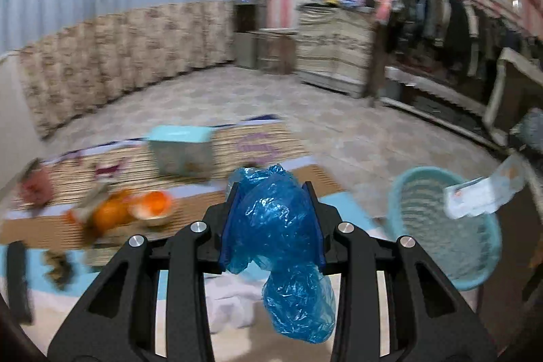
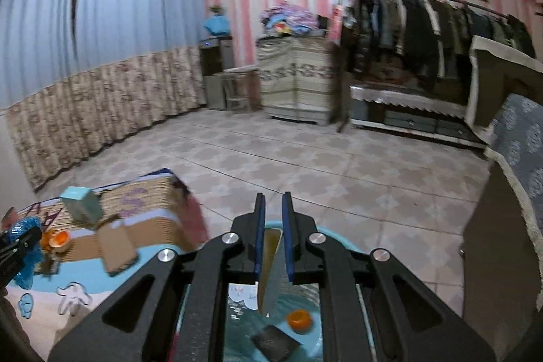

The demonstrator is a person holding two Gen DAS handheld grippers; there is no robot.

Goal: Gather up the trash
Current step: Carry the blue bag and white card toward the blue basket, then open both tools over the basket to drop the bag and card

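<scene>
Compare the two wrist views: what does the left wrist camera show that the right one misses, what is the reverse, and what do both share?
Only the left wrist view shows a wrapper hanging over the light blue basket's rim. Only the right wrist view shows inside the basket: an orange peel and a dark flat piece. Both show the blue plastic bag in the left gripper's fingers and the teal box.

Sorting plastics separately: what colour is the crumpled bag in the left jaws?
Translucent blue; the crumpled bag shows best in the left wrist view.
</scene>
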